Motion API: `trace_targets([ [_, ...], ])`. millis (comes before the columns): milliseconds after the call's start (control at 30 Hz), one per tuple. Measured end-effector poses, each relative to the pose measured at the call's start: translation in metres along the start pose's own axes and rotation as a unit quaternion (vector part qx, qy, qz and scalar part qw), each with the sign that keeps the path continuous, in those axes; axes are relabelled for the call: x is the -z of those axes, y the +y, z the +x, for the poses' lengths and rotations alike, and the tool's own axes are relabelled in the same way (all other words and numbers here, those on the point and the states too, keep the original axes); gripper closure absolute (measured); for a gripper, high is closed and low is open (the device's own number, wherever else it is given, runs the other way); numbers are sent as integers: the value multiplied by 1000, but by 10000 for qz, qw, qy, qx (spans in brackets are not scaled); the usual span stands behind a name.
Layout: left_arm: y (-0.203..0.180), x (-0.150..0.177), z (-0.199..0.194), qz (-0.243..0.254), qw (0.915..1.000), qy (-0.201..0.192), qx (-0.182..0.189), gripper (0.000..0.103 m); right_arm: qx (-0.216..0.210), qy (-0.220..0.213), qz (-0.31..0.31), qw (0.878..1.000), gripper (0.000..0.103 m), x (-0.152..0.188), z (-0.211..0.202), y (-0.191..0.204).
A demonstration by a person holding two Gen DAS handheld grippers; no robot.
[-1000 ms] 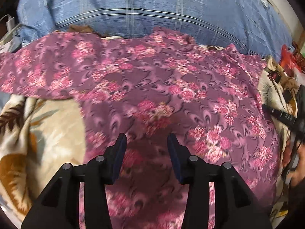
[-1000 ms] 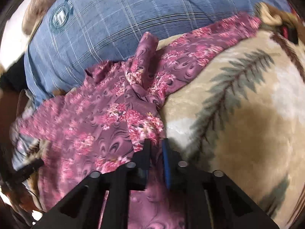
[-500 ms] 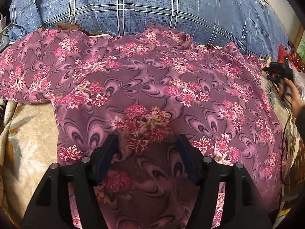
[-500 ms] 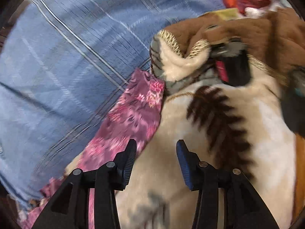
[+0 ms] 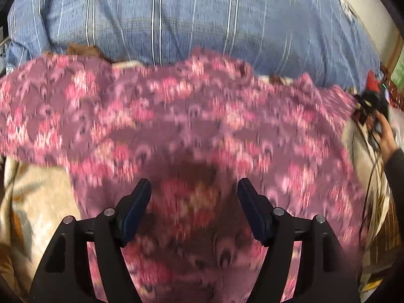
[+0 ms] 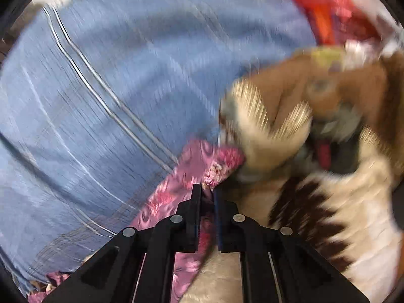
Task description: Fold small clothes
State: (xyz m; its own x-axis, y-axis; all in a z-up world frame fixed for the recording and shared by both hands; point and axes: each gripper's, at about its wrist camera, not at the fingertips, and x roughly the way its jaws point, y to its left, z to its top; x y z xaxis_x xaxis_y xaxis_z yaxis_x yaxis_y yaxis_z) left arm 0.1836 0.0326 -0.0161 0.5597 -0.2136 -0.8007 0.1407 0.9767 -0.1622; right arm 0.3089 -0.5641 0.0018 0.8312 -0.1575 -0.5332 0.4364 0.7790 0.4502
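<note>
Both tongs in view. Left gripper (image 5: pixel 194 189): jaws wide and opening, nothing clamped; purple floral-print fabric garment (image 5: pixel 192 131) lies spread below them on the cream leaf-patterned plush blanket (image 5: pixel 32 202). Right gripper (image 6: pixel 207 189): jaws closing, nearly together, pinching the garment's sleeve end (image 6: pixel 214 166) where it meets the blanket's bunched brown-and-cream edge (image 6: pixel 277 126). Blue plaid quilt (image 5: pixel 202 20) sits behind the garment, touching its far edge. Red blurred item (image 6: pixel 335 12) beyond the blanket, unidentifiable. Frames motion-blurred.
</note>
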Motion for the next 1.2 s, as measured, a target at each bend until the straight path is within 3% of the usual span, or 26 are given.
trace_targets([
  [167, 0, -30, 15, -261, 9995, -194, 36, 33, 232, -368, 310, 9986, 95, -24, -31, -42],
  [200, 2, -35, 25, -374, 9992, -110, 16, 33, 308, -332, 381, 9982, 96, -24, -29, -47],
  [233, 4, -37, 33, -450, 9990, -22, 17, 33, 421, -309, 447, 9976, 103, -24, -27, -55],
  [333, 7, -37, 59, -560, 9980, 285, -62, 33, 714, -296, 713, 9945, 103, -24, -29, -83],
  [400, 0, -36, 61, -336, 9990, 162, -253, 33, 708, -339, 946, 9924, 103, -21, -43, -99],
  [467, -5, -33, 61, -214, 9993, 150, -267, 32, 284, -283, 1119, 9929, 101, -22, -46, -107],
  [567, -9, -29, 64, -72, 9992, 92, -371, 31, -328, 26, 1047, 9940, 89, -11, -51, -105],
  [600, -10, -28, 65, -57, 9992, 80, -391, 30, -437, 145, 942, 9945, 75, -5, -51, -99],
  [633, -10, -28, 65, -71, 9992, 79, -393, 30, -431, 239, 793, 9956, 53, 1, -51, -91],
  [700, -8, -28, 65, -137, 9992, 96, -361, 30, -251, 294, 570, 9976, 36, 7, -47, -83],
  [767, -6, -28, 64, -185, 9992, 123, -326, 30, 0, 464, 532, 9975, 36, 12, -28, -75],
  [800, -5, -28, 64, -206, 9992, 150, -312, 30, -15, 636, 678, 9957, 36, 15, -16, -75],
  [833, -4, -28, 64, -229, 9991, 176, -302, 30, -134, 736, 791, 9941, 45, 18, -10, -76],
  [867, -3, -29, 63, -265, 9990, 210, -280, 30, -356, 754, 828, 9931, 61, 20, -8, -73],
  [900, -2, -30, 60, -320, 9990, 241, -218, 30, -410, 726, 754, 9937, 96, 20, -10, -69],
  [933, -1, -31, 58, -353, 9990, 248, -154, 30, -432, 601, 601, 9954, 94, 17, -17, -62],
  [1000, 0, -36, 51, -359, 9992, 145, -100, 30, -618, -44, 248, 9978, 94, 6, -50, -51],
  [1100, 2, -40, 47, -340, 9993, -19, -165, 30, -621, -651, 381, 9952, 95, -12, -79, -56],
  [1200, 5, -38, 62, -450, 9987, 182, -171, 30, -33, -596, 392, 9974, 95, -21, -70, -63],
])
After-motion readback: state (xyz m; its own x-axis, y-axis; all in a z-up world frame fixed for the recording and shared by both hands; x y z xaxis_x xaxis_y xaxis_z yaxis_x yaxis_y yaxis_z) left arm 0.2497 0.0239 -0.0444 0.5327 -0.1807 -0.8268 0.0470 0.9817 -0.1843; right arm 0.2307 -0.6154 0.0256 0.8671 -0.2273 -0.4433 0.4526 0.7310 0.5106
